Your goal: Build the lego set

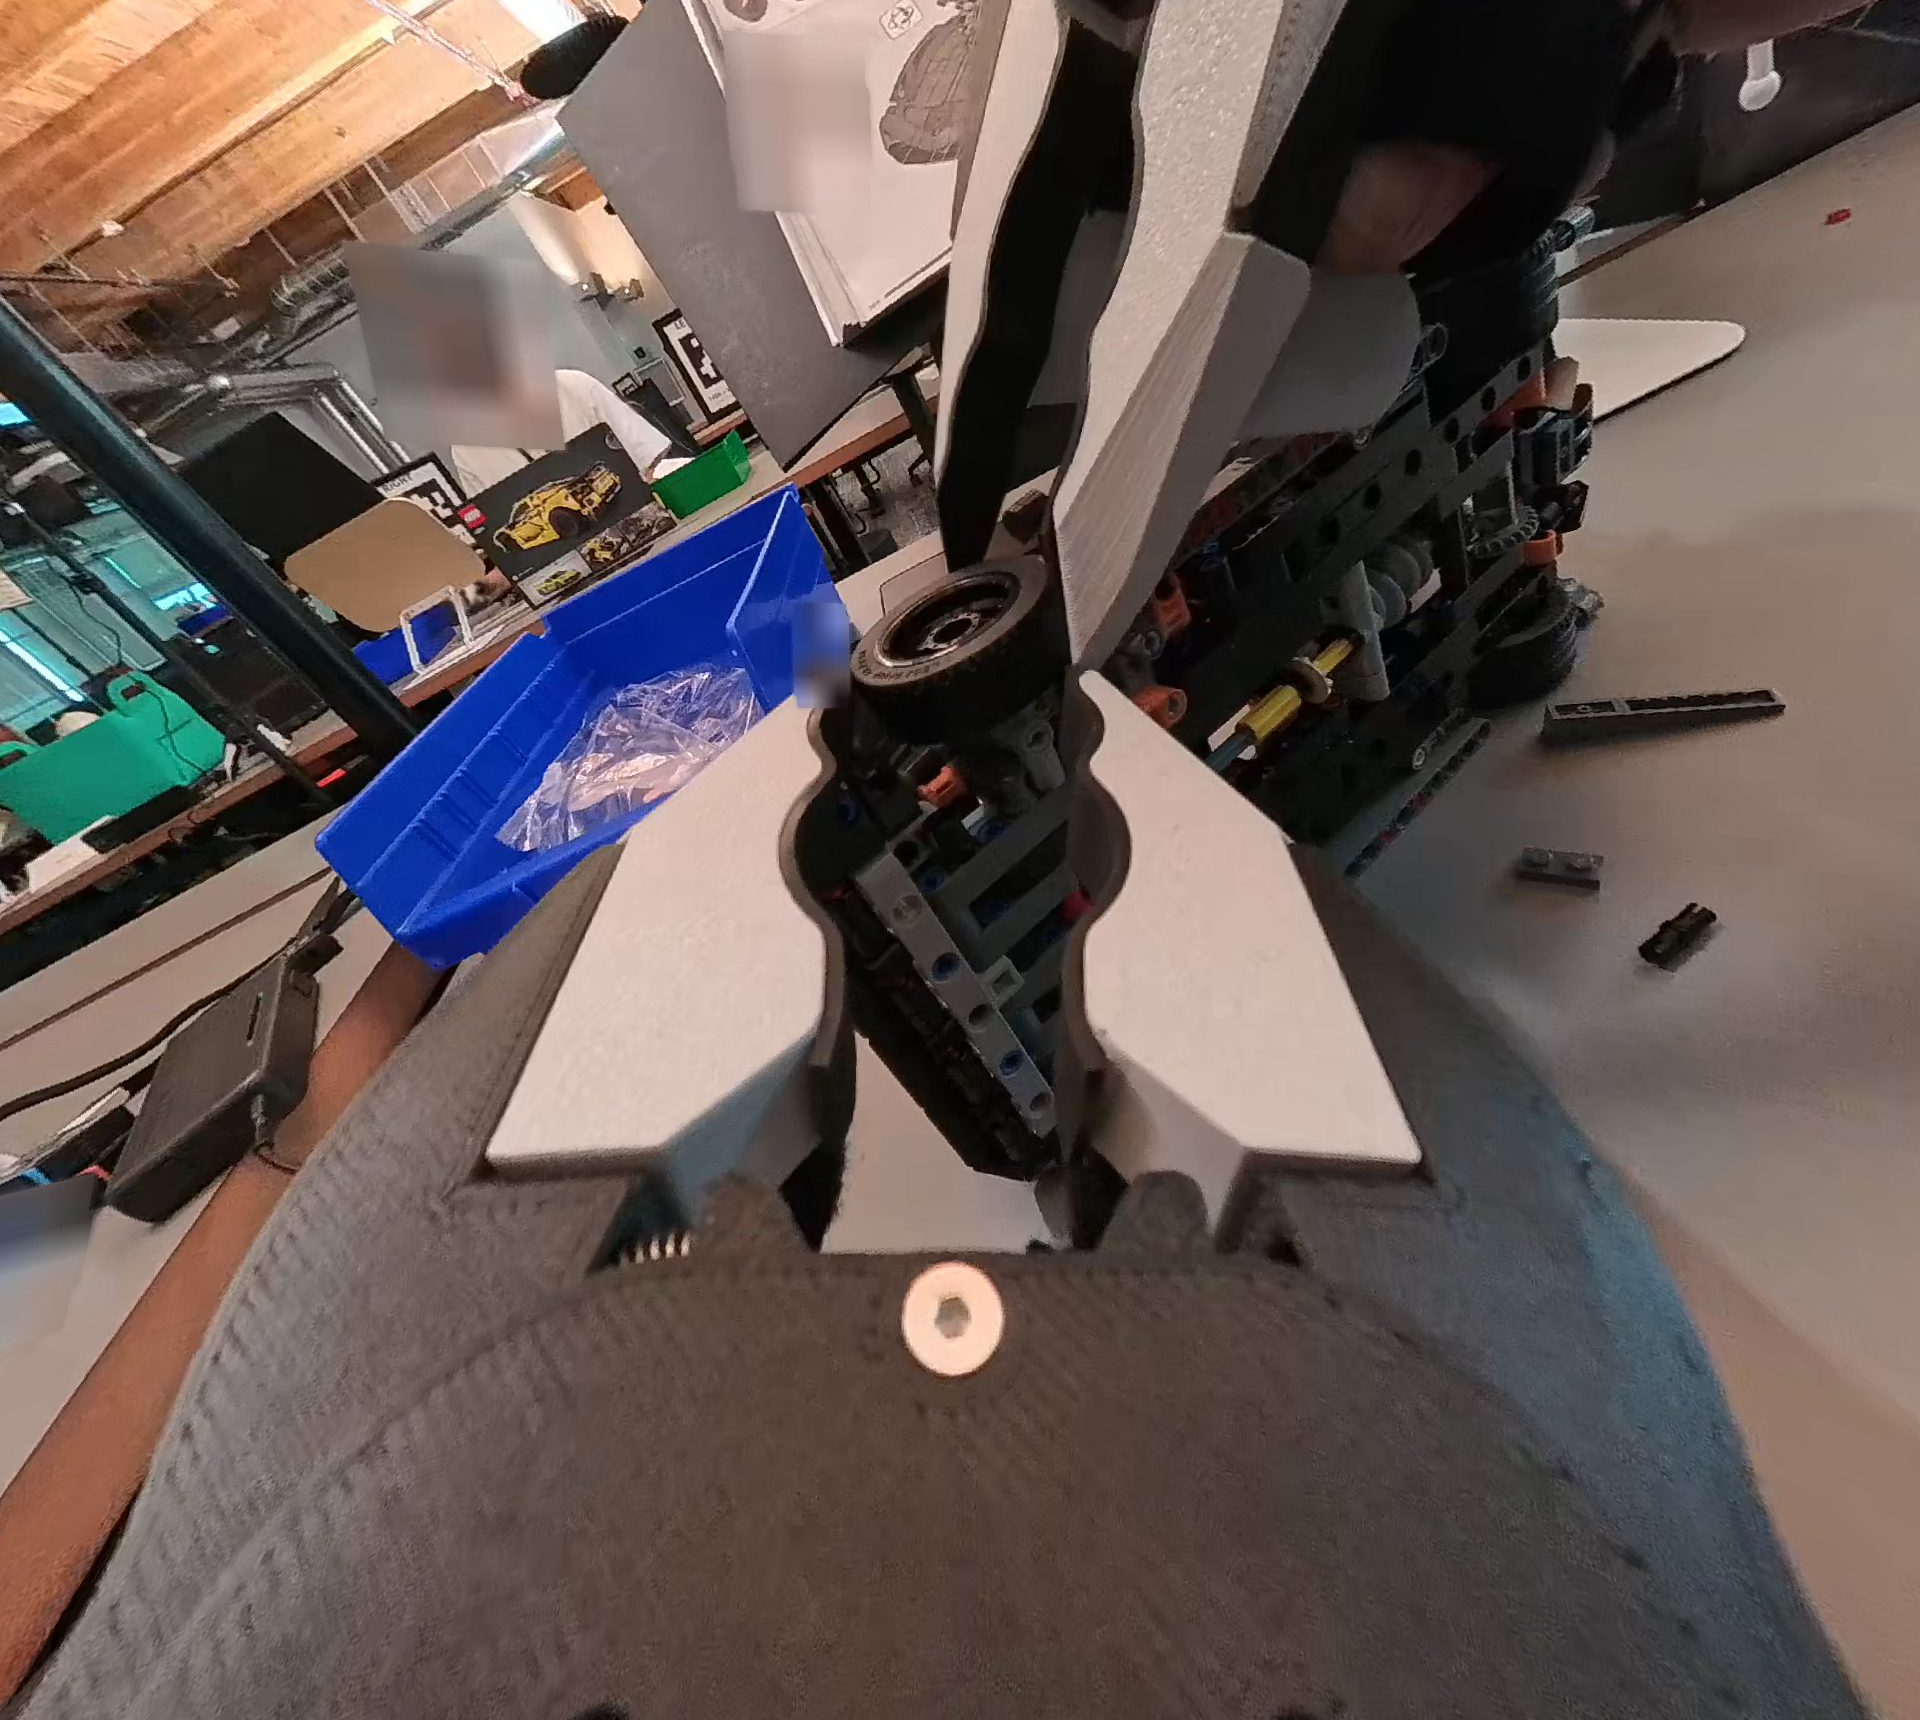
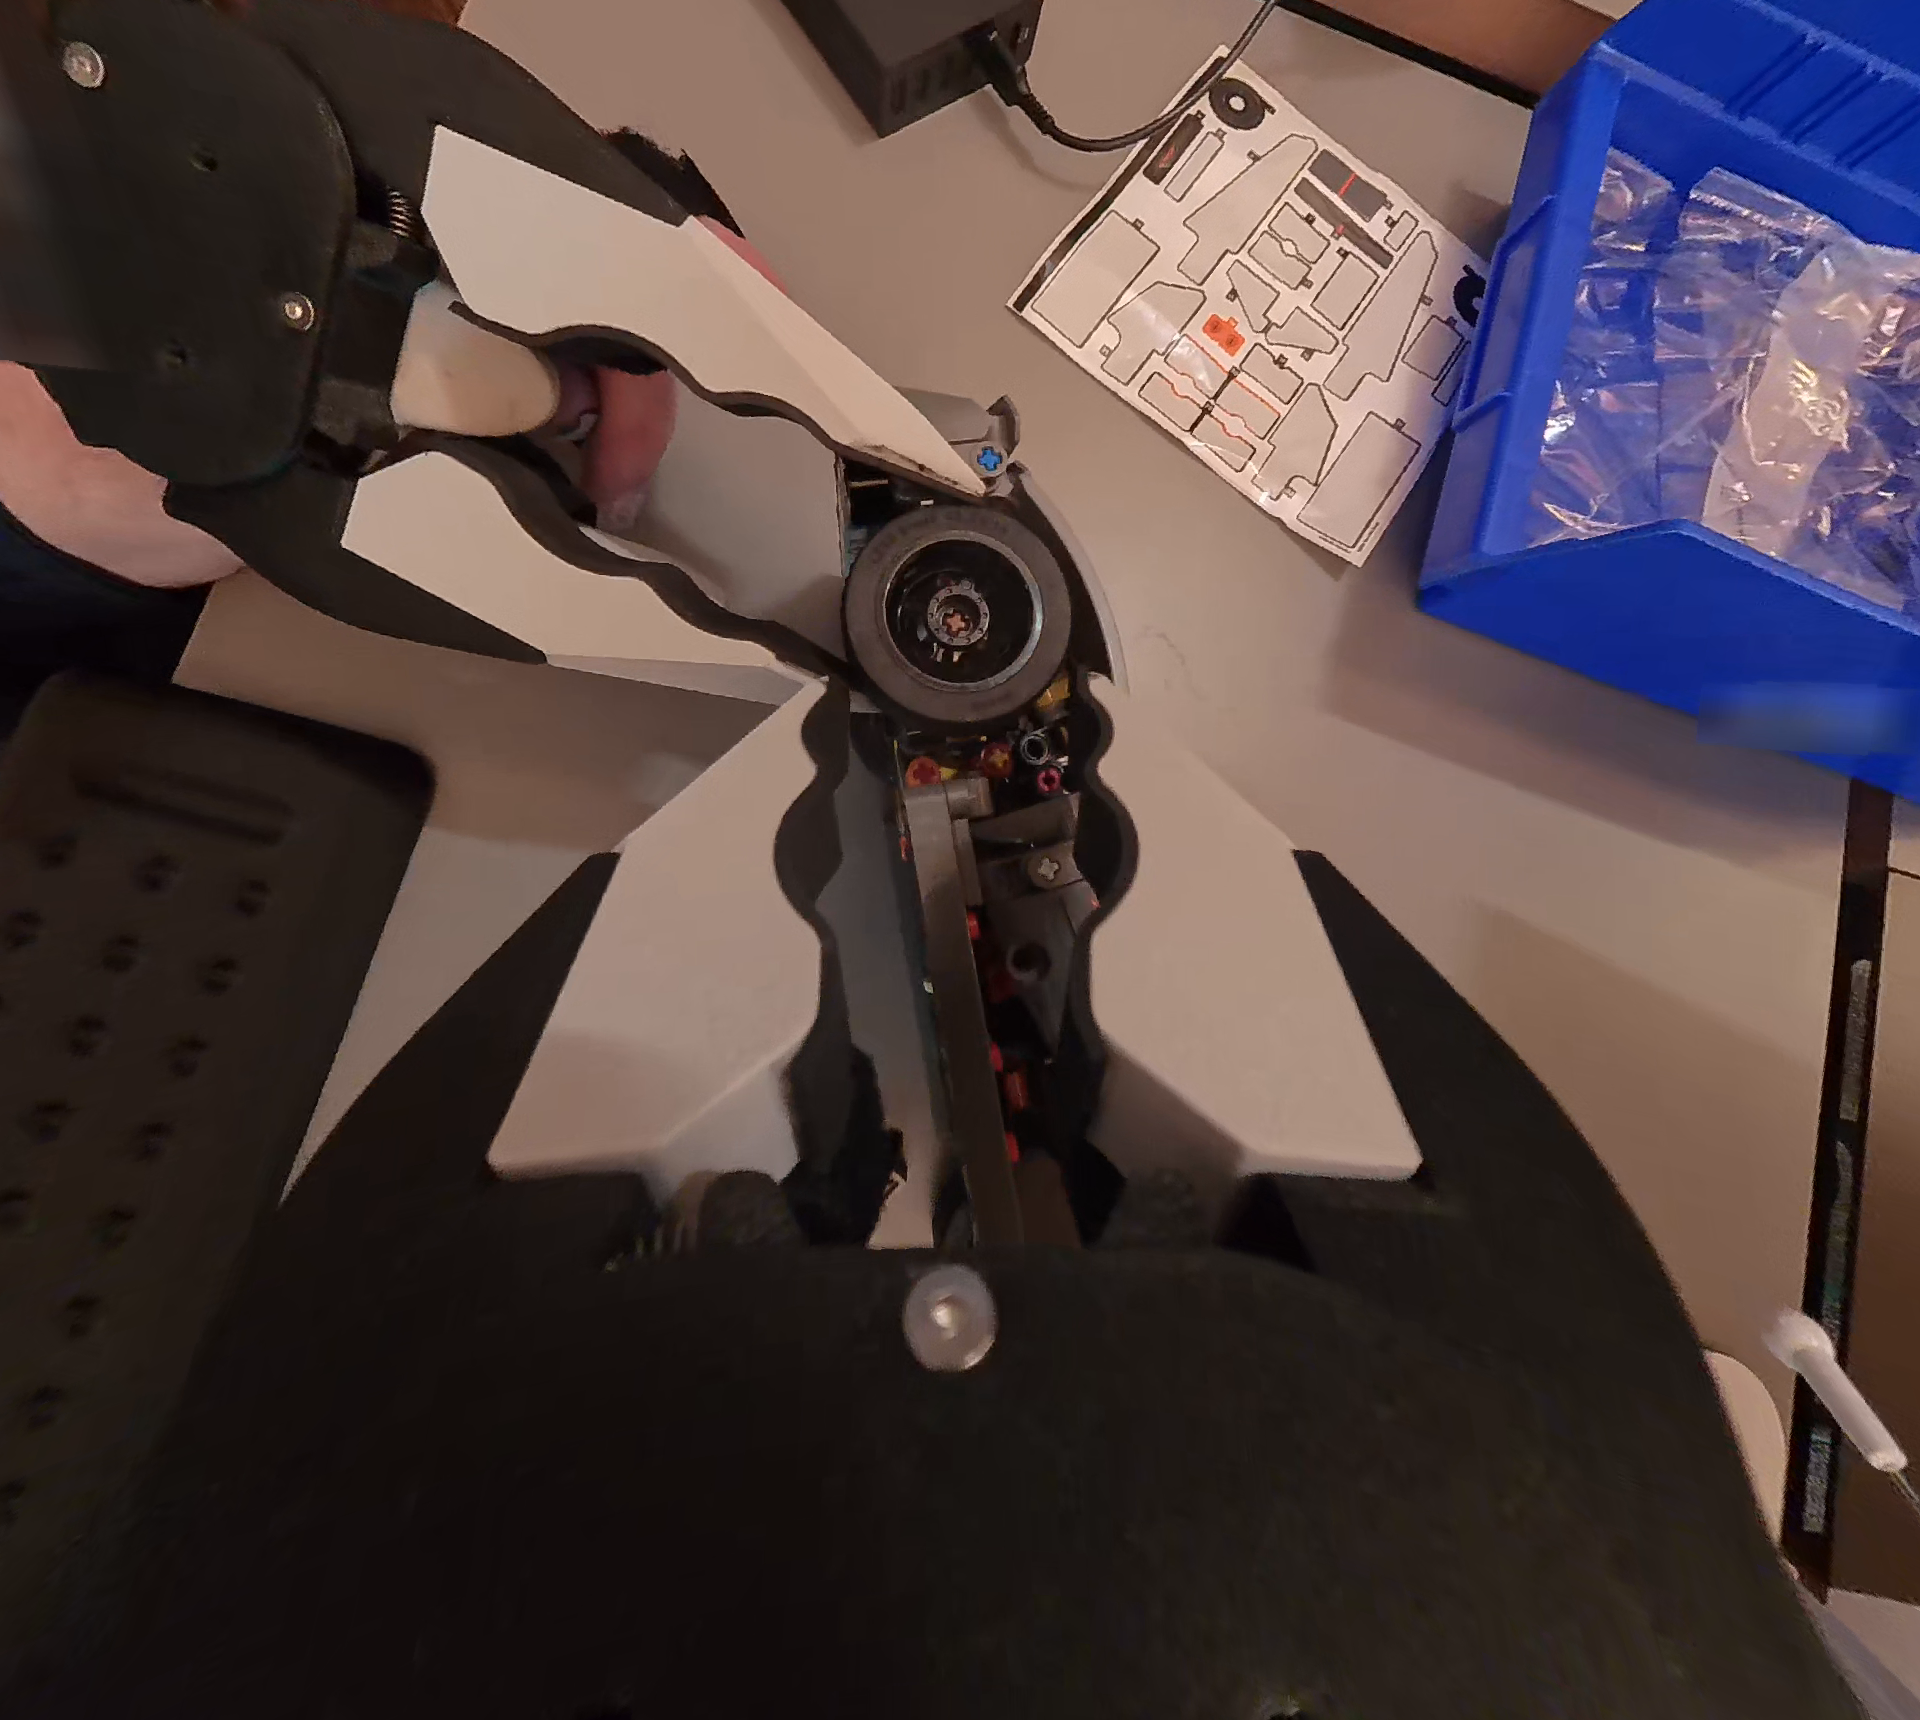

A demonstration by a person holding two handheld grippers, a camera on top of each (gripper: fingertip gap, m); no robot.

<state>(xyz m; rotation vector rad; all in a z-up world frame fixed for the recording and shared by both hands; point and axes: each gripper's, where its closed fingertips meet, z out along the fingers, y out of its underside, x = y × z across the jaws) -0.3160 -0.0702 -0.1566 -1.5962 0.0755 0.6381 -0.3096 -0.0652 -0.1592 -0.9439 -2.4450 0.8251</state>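
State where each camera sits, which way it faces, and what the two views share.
Left wrist view: on the left gripper, looking along the table toward the blue bin; the right gripper enters from above.
Right wrist view: on the right gripper, looking down at the table; the left gripper enters from the left.
Shared: the chassis both clamp, its wheel, the bin.

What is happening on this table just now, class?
A person holds two hand grippers around a partly built grey and black lego car chassis. The left gripper and the right gripper both clamp the frame, meeting beside a black rubber wheel. Loose dark pieces, a blue plastic bin of clear bags and a white sticker sheet lie on the grey table.
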